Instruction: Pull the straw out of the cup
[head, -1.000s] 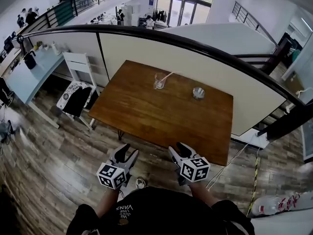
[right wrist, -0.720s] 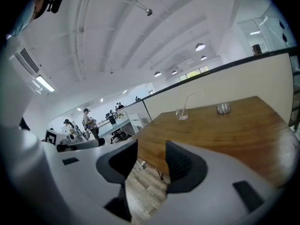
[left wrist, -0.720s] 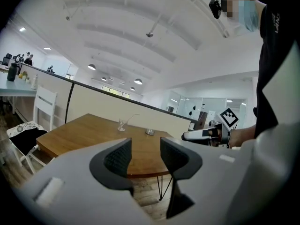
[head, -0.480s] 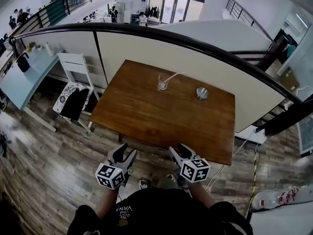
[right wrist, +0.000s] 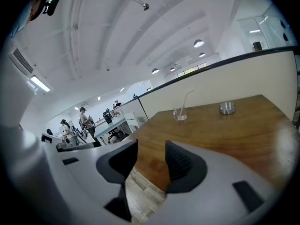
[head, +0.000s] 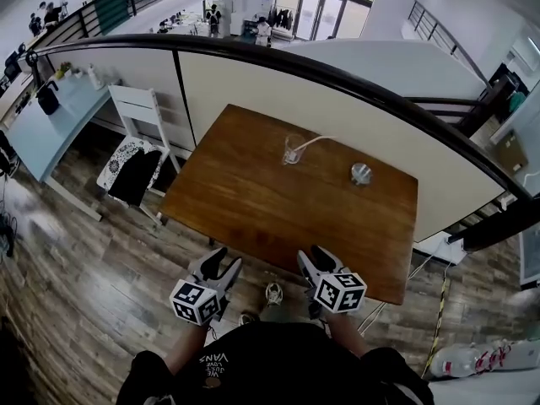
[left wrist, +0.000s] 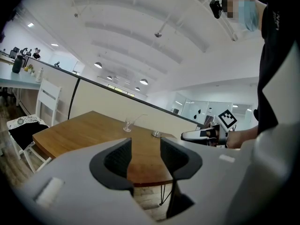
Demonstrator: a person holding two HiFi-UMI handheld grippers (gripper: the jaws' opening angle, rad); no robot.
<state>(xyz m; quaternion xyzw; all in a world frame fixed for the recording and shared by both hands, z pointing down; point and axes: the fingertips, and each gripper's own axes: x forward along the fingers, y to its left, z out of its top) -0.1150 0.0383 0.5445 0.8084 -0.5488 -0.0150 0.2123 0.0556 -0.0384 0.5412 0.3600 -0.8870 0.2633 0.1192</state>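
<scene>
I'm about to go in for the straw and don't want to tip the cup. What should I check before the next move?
1. Straw in the cup: ok, it leans out to the right.
2. Cup upright on the table: ok.
3. Left gripper open and empty: ok.
4. Right gripper open and empty: ok.
5. Grippers near enough to grasp: not ok, both hang at the table's near edge and the cup stands toward the far side.
6. Metal dish apart from the cup: ok, it sits off to the right.
</scene>
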